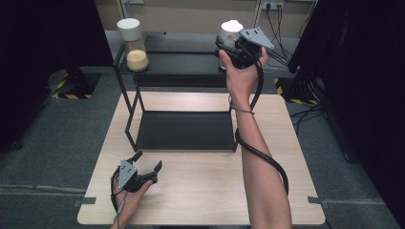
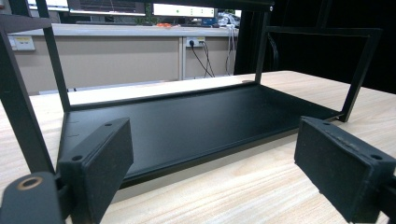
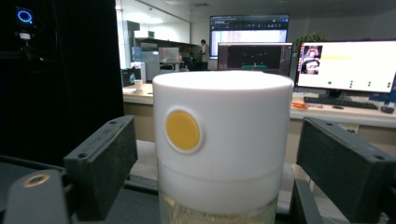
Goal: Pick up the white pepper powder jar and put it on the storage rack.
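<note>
A black two-tier rack stands on the wooden table [image 1: 200,186]. Its top shelf [image 1: 181,63] carries two clear jars with white lids. The left jar [image 1: 133,45] holds yellow grains. My right gripper [image 1: 228,44] is raised to the right jar [image 1: 231,27] with its jaws open on either side of the lid. In the right gripper view that lid [image 3: 222,140] has a yellow dot, and a gap shows between it and each pad [image 3: 105,163]. My left gripper [image 1: 147,161] rests low on the table, open and empty, facing the rack's lower tray [image 2: 187,116].
The rack's thin black posts [image 1: 130,112] rise at its left side and frame the lower tray [image 1: 184,130]. Bare tabletop lies in front of the rack. Grey floor and black stands surround the table; desks with monitors [image 3: 348,65] stand far behind.
</note>
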`<state>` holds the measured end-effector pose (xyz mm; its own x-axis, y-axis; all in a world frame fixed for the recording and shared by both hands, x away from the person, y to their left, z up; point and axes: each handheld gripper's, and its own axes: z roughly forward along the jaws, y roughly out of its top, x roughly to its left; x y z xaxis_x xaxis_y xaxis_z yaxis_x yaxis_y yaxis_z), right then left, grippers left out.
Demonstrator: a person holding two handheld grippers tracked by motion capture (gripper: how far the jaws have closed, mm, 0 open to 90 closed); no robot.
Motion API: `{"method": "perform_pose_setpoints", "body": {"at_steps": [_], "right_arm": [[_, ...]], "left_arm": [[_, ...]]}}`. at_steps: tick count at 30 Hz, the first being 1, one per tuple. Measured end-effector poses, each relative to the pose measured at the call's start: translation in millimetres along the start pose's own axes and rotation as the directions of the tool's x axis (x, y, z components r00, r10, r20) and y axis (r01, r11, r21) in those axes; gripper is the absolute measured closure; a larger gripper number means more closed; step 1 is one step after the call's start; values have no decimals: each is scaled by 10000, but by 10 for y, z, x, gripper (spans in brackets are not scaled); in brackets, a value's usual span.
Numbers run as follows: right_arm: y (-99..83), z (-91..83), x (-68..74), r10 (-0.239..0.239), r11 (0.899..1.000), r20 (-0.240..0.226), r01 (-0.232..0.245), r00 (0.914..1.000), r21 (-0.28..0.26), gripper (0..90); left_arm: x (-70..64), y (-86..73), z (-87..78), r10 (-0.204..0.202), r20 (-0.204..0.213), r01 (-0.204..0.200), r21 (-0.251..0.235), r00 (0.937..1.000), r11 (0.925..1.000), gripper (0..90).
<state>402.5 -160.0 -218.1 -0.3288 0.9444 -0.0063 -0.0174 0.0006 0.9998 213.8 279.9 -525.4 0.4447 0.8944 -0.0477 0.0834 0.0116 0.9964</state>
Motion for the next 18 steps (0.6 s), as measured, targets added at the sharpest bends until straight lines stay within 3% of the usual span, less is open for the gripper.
{"method": "perform_pose_setpoints", "body": {"at_steps": [18], "right_arm": [[-204, -244, -52, 224, 9995, -531, -237, 9983, -231, 90]], "left_arm": [[-1, 0, 0, -8, -6, 8, 2, 10000, 10000, 110]]}}
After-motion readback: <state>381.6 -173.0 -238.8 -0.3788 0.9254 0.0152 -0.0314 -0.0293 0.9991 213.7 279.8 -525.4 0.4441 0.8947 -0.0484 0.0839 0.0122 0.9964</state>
